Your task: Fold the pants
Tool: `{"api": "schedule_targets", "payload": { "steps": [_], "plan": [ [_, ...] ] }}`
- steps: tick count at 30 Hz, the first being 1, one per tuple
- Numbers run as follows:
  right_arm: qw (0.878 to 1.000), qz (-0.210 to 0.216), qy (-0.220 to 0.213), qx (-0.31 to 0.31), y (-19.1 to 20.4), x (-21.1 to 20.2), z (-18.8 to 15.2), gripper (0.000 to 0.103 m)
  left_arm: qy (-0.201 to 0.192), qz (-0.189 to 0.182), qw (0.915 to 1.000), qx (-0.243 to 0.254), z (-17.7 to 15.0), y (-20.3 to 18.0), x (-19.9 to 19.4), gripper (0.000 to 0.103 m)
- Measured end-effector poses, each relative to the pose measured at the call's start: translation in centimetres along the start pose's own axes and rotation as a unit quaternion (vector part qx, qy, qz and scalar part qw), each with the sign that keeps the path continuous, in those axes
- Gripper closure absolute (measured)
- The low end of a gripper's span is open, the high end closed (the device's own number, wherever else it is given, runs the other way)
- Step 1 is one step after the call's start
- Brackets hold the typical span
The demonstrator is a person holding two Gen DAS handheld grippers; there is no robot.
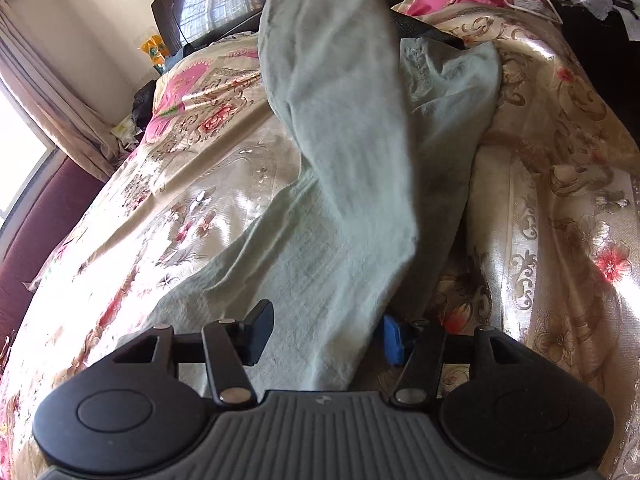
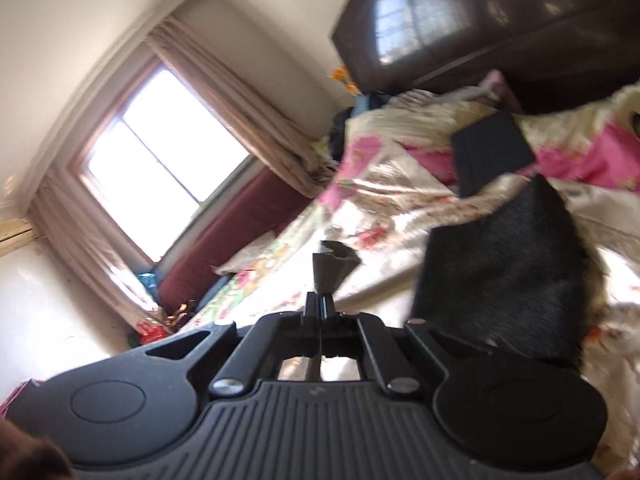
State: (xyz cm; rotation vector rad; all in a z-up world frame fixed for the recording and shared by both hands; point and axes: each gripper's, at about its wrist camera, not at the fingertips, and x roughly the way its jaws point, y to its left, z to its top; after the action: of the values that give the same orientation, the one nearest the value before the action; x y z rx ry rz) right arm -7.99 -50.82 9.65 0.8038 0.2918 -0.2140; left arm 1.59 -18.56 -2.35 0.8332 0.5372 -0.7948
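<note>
Pale green cotton pants (image 1: 344, 184) draped down across the shiny floral satin bedspread (image 1: 168, 208).
From the left, we see bare bedspread running to the bed's edge; our left gripper (image 1: 326, 334) stands released, pant leg between its fingers; our right gripper (image 2: 322, 304) is clenched on a dark fold of cloth (image 2: 334, 264).

Pants (image 1: 340, 184) on bedspread (image 1: 192, 200), headboard (image 1: 208, 4) behind, window (image 2: 160, 160) left
</note>
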Motion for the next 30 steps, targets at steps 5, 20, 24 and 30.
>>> {"api": "schedule_targets", "payload": {
  "steps": [5,20,24,30],
  "plan": [
    [0.98,-0.166,0.035,0.1,-10.5,-0.3,-3.2,0.101,0.003,-0.008,0.9999,0.015,-0.2,-0.9,0.4,0.034],
    [0.983,-0.132,0.029,0.121,-9.9,-2.3,-3.4,0.1,0.007,0.002,0.9994,0.033,0.0,-1.3,0.1,0.034],
    [0.977,-0.143,0.044,0.15,-10.9,-2.6,-4.5,0.1,0.009,0.004,0.9996,0.027,-0.5,-1.0,-0.1,0.034],
    [0.973,-0.141,0.047,0.176,-11.6,-2.4,-4.9,0.095,0.008,0.005,0.9997,0.023,-0.4,-0.7,0.1,0.034]
  ]
}}
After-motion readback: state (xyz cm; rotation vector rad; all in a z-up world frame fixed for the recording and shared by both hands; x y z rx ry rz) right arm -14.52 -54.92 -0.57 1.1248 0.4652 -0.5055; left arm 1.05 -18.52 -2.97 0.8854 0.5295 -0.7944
